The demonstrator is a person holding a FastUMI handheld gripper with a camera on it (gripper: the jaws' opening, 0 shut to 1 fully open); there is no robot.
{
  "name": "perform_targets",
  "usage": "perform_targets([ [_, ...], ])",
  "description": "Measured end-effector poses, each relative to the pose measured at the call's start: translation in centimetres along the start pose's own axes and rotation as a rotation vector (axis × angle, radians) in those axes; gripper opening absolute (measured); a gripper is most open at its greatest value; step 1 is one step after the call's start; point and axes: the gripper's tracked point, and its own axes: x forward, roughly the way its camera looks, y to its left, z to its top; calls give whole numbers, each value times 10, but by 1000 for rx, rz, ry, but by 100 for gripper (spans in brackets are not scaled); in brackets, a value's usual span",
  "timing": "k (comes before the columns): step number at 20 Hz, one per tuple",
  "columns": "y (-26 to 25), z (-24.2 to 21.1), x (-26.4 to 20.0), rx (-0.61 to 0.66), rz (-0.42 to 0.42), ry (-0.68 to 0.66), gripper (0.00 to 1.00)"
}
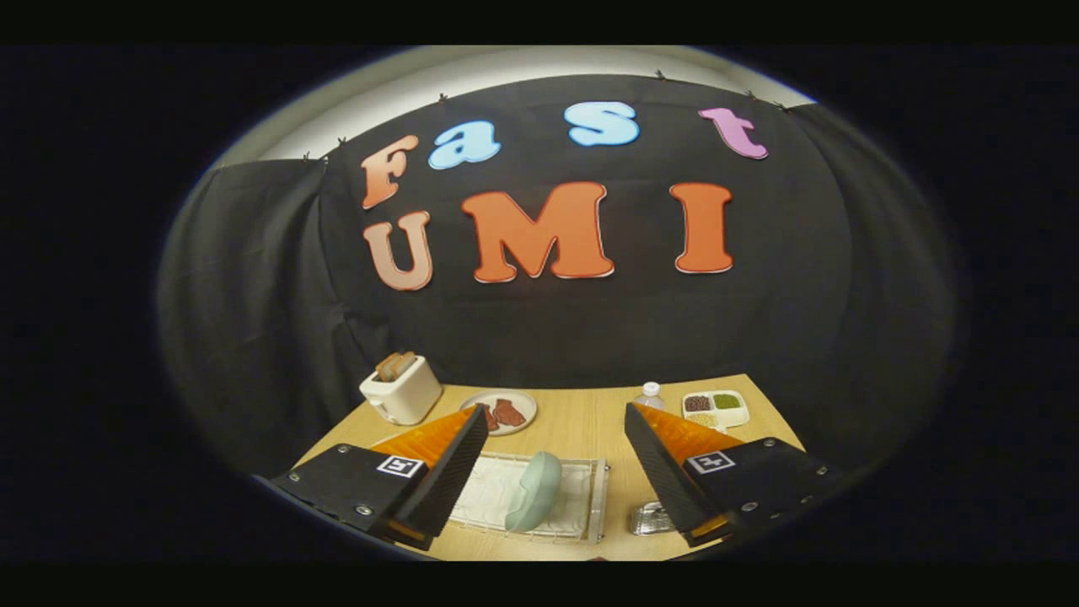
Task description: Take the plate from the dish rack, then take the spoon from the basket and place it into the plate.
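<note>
A pale green plate stands on its edge in a wire dish rack lined with a white mat, on the wooden table. My gripper hangs high above the table with its fingers wide apart and nothing between them. The rack and plate lie below the gap between the fingers, nearer the left finger. A shiny metal thing sits right of the rack, partly hidden by the right finger; I cannot tell whether it is the basket with the spoon.
At the table's far left stands a white toaster with bread in it. Beside it lies a plate with meat slices. A small clear bottle and a divided tray of foods sit at the far right.
</note>
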Motion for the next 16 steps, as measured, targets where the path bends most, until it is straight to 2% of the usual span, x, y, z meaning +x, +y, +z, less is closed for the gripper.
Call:
perform_targets([
  [4,9,-47,30,-12,19,220,97],
  [6,4,-70,45,-36,-10,312,96],
  [8,-2,-91,53,-73,-32,401,92],
  [13,12,-135,64,-47,-5,594,83],
  [16,17,-157,72,-28,-26,677,71],
])
